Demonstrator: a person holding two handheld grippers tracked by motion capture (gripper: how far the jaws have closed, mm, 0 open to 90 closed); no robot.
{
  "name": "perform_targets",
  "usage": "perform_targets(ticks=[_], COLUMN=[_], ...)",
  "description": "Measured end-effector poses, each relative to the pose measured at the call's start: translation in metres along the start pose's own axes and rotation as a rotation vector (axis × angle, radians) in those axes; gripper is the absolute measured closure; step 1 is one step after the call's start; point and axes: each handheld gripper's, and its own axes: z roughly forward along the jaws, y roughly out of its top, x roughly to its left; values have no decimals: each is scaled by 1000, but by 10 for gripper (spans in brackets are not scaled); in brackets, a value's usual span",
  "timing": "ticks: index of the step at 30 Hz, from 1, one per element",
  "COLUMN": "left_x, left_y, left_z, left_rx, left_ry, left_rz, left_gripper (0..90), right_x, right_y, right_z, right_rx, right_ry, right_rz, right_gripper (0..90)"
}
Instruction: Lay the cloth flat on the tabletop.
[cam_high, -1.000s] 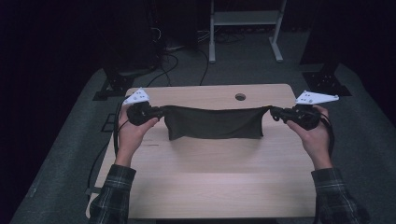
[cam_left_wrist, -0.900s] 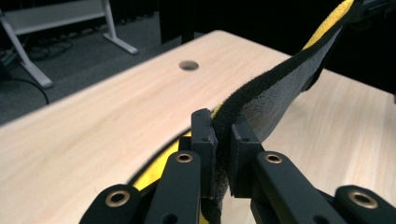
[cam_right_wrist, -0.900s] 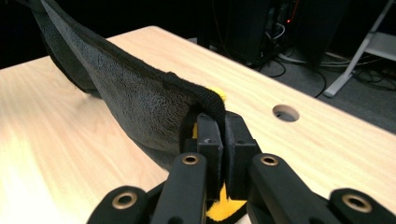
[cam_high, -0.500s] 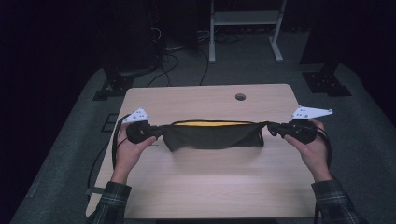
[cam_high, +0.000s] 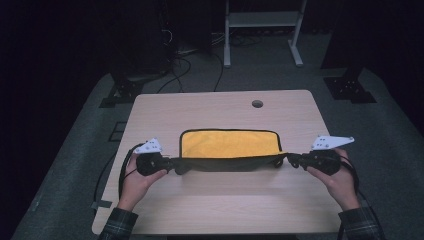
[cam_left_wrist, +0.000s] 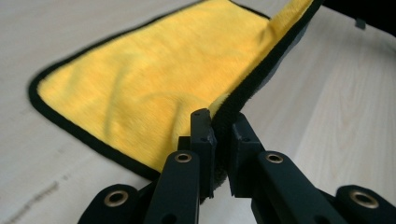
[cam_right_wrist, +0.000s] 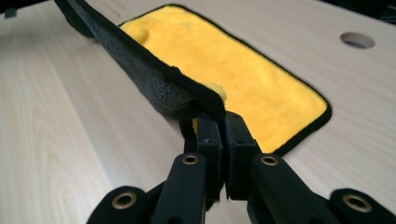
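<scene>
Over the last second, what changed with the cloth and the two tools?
Both tools, left tool and right tool, came down toward the person, laying the cloth yellow side up on the table. Both stay shut on its near corners.

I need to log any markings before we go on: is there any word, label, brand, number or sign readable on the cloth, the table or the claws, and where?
None: no readable text in any view.
Cloth: plain yellow face, grey back, black edging, no tag seen.
Table: bare wood with a round hole, no print.
Left claw and right claw: black, brass rivets, no markings.
Grey plates on the claws: small dots, no letters legible.
</scene>
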Motion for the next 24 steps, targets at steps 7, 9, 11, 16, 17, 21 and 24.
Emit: perform_targets(ticks=[7, 9, 11, 16, 17, 21, 24], left_x=[-13, -17, -22, -32, -34, -39, -42], left_y=[-13, -17, -22, -37, -41, -49, -54], left_z=[-1, -2, -3, 1, 3, 7, 5], left_rx=[44, 56, 72, 123, 140, 174, 191], left_ry=[-18, -22, -28, -48, -53, -58, -59], left_rz=[14, 15, 19, 13, 14, 12, 9], left_gripper=[826, 826, 823, 817, 816, 808, 804], right_x=[16, 18, 24, 34, 36, 41, 46], right_y=[-16, -18, -22, -34, -37, -50, -62], right_z=[-8, -9, -12, -16, -16, -14, -10], right_rx=[32, 38, 45, 74, 84, 128, 174], right_ry=[22, 24, 30, 44, 49, 64, 77], right_rz=[-18, -22, -30, -32, -29, -14, -17], right_gripper=[858, 858, 858, 858, 857, 857, 857])
